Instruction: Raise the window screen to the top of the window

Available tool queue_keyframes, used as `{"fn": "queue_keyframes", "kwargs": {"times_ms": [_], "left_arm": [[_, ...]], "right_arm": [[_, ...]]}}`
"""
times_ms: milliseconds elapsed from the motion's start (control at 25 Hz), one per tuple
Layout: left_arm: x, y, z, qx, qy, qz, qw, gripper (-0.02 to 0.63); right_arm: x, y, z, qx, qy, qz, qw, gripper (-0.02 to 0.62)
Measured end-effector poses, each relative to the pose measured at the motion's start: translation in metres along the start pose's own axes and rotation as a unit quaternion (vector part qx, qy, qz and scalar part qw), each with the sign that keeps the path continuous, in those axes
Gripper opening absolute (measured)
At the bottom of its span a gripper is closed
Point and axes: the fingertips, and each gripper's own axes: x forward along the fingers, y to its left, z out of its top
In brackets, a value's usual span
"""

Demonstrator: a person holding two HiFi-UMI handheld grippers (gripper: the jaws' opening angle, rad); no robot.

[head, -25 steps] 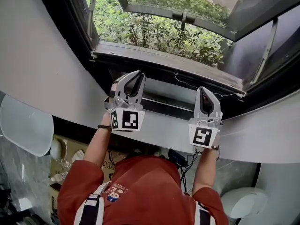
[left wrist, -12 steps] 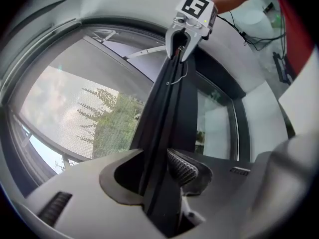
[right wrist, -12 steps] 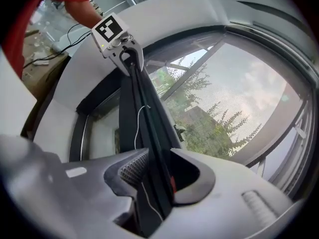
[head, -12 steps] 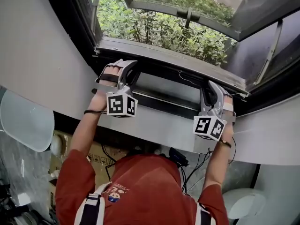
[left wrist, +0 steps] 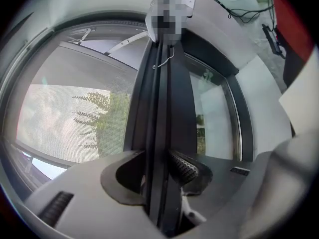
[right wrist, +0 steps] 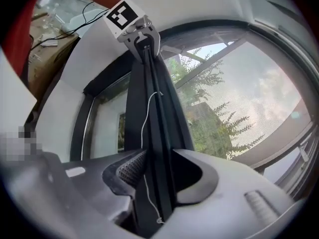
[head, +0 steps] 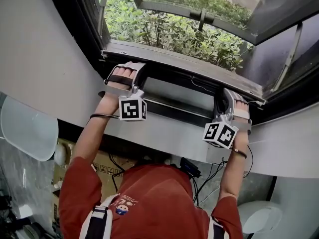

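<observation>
The window screen's black bottom bar (head: 174, 76) runs across the window under the grey ledge. Both grippers reach up to it. My left gripper (head: 124, 69) straddles the bar (left wrist: 162, 133) near its left end, and its jaws have just been opening. The ribbed pad (left wrist: 185, 166) sits close beside the bar, and I see no squeeze. My right gripper (head: 232, 97) straddles the same bar (right wrist: 154, 133) near its right end. Its jaws have also just been opening, and they stand wide around the bar. Grey mesh (left wrist: 75, 118) (right wrist: 249, 93) lies beyond the bar.
An outward-swung glass pane (head: 199, 9) hangs above green shrubs (head: 164, 31). A white wall ledge (head: 164, 138) runs below the window. A thin white cord (right wrist: 144, 133) trails along the bar. Cardboard boxes (head: 70, 163) and cables (head: 194, 171) lie on the floor by my legs.
Both grippers have rolled over and moved from in front of the lower rail onto the black bar. Their jaws have gone from shut to open around it.
</observation>
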Motion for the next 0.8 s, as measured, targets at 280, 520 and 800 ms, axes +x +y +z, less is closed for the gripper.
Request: {"fn": "queue_keyframes", "kwargs": {"times_ms": [280,520,800], "left_arm": [[0.0017,0.0006,-0.0001,0.022,0.014,0.017,0.9995,0.132],[0.0011,-0.0021,-0.0009,0.007,0.017,0.025,0.9995,0.13],[-0.0013,-0.0033,-0.0009,-0.009,0.01,0.002,0.9999,0.118]], "right_arm": [[0.0044,0.0001,-0.0016,-0.033,0.031,-0.018,0.999,0.164],[0.004,0.0036,-0.0011,-0.035,0.042,-0.013,0.998,0.154],[0.0013,0.0065,0.0003,-0.032,0.034,0.0,0.999,0.156]]}}
